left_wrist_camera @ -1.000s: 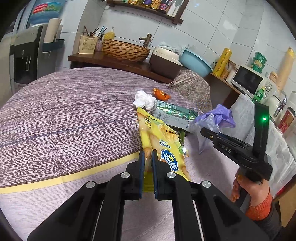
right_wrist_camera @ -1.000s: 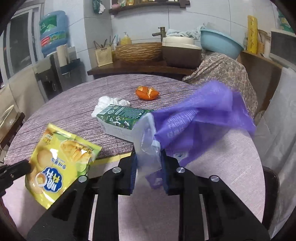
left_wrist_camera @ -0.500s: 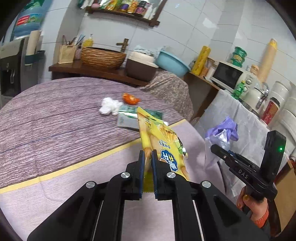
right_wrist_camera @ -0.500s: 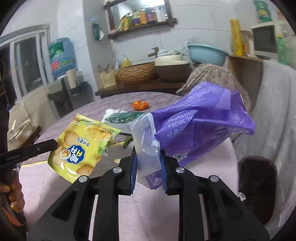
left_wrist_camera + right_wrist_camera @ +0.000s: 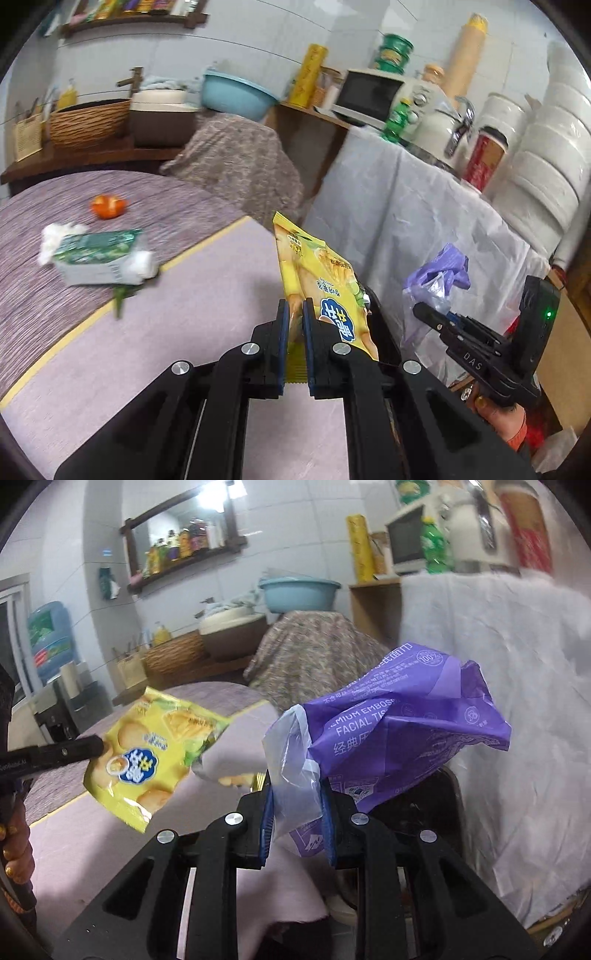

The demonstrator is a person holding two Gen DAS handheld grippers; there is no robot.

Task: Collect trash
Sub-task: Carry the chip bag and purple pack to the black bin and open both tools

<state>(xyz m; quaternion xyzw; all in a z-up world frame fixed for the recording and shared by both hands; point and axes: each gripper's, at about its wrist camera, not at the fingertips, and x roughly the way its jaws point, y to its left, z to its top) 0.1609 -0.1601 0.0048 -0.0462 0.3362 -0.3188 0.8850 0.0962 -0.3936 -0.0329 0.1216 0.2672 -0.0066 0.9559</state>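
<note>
My left gripper (image 5: 294,314) is shut on the bottom edge of a yellow snack bag (image 5: 317,280), held upright in the air past the table's right edge. In the right wrist view the same yellow snack bag (image 5: 155,753) hangs from the left gripper (image 5: 96,745). My right gripper (image 5: 295,805) is shut on a crumpled purple tissue wrapper (image 5: 402,723) with a clear flap. From the left wrist the right gripper (image 5: 419,308) shows low right, the purple wrapper (image 5: 439,273) bunched above it. A dark bin (image 5: 428,805) shows below the wrapper, largely hidden.
On the round table (image 5: 184,306) lie a green carton (image 5: 99,254), white tissue (image 5: 55,236), an orange peel (image 5: 108,206) and a green scrap (image 5: 120,295). A white-draped counter (image 5: 406,206) with a microwave, bottles and stacked buckets stands right. A patterned cloth-covered object (image 5: 240,162) is behind.
Both grippers have swung right with their loads, off the table toward the draped counter. The snack bag and purple wrapper stay gripped. The carton, tissue and peel have slid to the left of view.
</note>
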